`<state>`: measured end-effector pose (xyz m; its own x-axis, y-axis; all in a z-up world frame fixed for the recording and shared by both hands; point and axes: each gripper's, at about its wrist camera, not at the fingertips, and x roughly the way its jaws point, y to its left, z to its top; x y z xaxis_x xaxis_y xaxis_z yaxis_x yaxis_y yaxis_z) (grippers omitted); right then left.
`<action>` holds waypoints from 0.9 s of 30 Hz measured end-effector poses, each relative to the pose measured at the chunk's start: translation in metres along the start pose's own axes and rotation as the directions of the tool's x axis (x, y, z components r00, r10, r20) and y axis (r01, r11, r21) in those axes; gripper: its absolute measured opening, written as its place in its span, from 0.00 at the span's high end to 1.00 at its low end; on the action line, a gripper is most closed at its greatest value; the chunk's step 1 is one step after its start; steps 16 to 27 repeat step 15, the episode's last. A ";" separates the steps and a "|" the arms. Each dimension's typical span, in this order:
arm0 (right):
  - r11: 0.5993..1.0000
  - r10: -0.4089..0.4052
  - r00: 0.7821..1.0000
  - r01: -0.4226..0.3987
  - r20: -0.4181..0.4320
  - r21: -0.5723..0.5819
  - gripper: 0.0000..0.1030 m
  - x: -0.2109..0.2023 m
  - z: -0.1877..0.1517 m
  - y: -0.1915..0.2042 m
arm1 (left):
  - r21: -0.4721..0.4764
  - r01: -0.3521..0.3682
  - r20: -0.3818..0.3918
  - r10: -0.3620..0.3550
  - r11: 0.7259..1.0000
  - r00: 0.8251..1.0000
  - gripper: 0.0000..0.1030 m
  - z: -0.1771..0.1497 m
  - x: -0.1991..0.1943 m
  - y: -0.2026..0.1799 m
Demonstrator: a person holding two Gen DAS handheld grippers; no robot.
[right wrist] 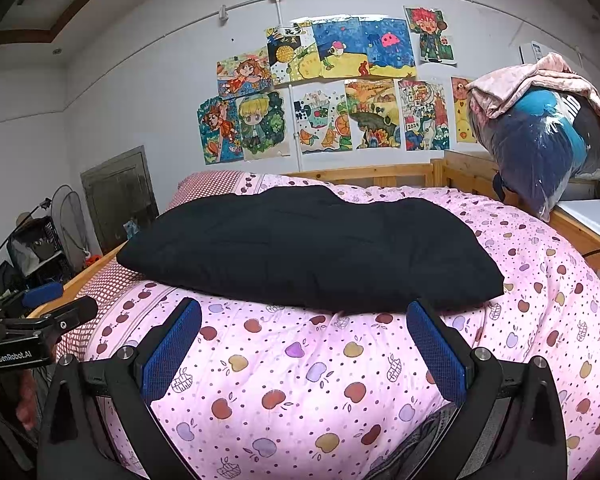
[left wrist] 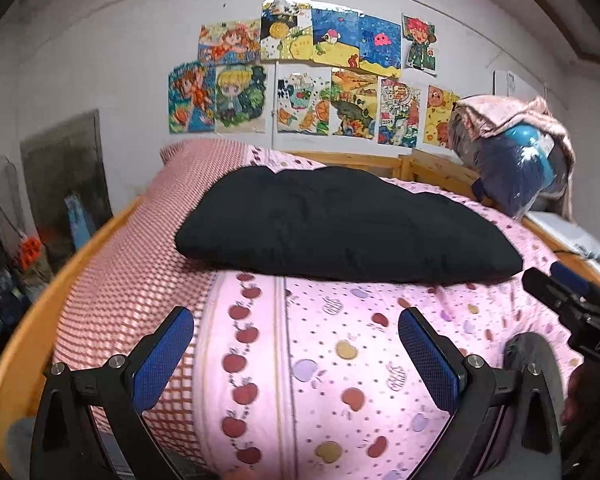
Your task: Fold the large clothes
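Black padded garment (left wrist: pixel 340 224), folded into a thick oblong bundle, lying across the centre of both wrist views on the pink apple-print quilt (left wrist: pixel 340 360) of a wooden-framed bed (left wrist: pixel 40 312). No sleeve, collar or hem distinguishable in the dark mass, so exact garment type not determinable. Edges tucked under and outline compact: folding judged largely or wholly complete, with at most a final smoothing or removal to a pile remaining. No other loose clothing visible on the quilt awaiting folding.

Left gripper (left wrist: pixel 296 356), bottom centre of the left wrist view, jaws spread wide and empty, blue pads hovering over the quilt short of the bundle's near edge. Right gripper (right wrist: pixel 304 356), bottom centre of the right wrist view, likewise spread wide, nothing between the pads, clear of the bundle. Each gripper also partly seen from the side at the lower edge of the other's view.

Legible writing: "GenRobot.AI" in white on the black body of the left gripper, at the lower left of the right wrist view. Partial white lettering on the right gripper at the lower right of the left wrist view, unreadable. "2024" on one of the children's drawings (right wrist: pixel 420 116) taped to the rear wall, upper centre. Bagged bedding (right wrist: pixel 548 136) at upper right, with lettering too fragmentary to read.
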<state>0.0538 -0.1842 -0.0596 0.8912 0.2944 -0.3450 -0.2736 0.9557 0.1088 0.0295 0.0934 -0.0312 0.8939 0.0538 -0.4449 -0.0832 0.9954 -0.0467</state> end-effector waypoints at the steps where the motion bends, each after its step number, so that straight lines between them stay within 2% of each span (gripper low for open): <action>1: 1.000 0.000 1.000 0.000 0.000 -0.001 0.02 0.000 0.000 -0.001 | -0.012 -0.002 -0.002 0.002 1.000 1.000 0.00 0.000 0.002 0.002; 6: 1.000 0.000 1.000 0.000 -0.001 0.000 0.02 0.001 0.000 0.000 | -0.025 -0.021 0.006 0.021 0.999 1.000 0.00 -0.004 0.000 0.004; 27: 1.000 -0.001 1.000 0.001 -0.003 0.004 0.02 0.002 -0.003 0.004 | -0.028 -0.018 0.009 0.018 0.999 1.000 0.00 -0.008 -0.008 0.005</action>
